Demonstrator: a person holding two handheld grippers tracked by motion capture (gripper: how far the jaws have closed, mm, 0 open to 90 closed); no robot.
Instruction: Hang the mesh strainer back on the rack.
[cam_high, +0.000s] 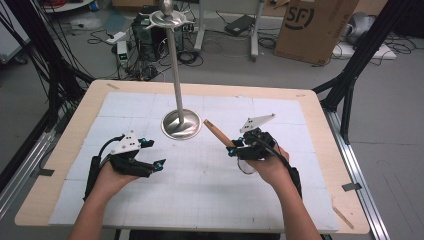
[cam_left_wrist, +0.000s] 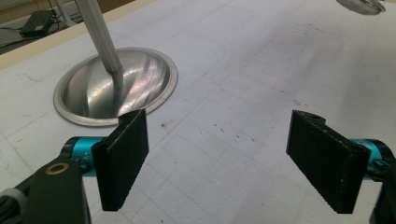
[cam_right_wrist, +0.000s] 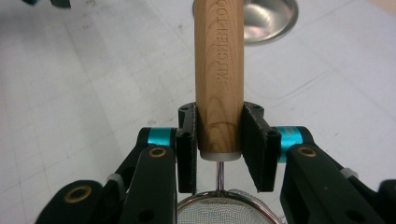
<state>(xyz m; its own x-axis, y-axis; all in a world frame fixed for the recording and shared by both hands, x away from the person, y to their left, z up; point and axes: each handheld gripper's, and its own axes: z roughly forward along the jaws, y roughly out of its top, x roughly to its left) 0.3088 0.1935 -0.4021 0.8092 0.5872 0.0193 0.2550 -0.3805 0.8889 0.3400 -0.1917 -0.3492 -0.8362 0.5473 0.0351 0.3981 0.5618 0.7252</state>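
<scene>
My right gripper (cam_high: 234, 146) (cam_right_wrist: 218, 147) is shut on the wooden handle (cam_high: 218, 132) (cam_right_wrist: 219, 70) of a small mesh strainer (cam_right_wrist: 223, 209). The handle is stamped "KITCHEN TOOL" and points up and away toward the stand. The strainer's round mesh bowl sits just behind the jaws, close to the hand. A metal stand (cam_high: 175, 75) with a round dished base (cam_high: 181, 125) (cam_left_wrist: 114, 86) rises from the middle of the table. My left gripper (cam_high: 151, 154) (cam_left_wrist: 219, 158) hovers open over the white mat at the left, its pads (cam_left_wrist: 123, 156) wide apart with nothing between them.
A white gridded mat (cam_high: 200, 195) covers most of the wooden table (cam_high: 330, 130). The stand has a small disc and knob at its top (cam_high: 167, 17). Beyond the table lie cables, a cardboard box (cam_high: 312, 27) and black frame legs.
</scene>
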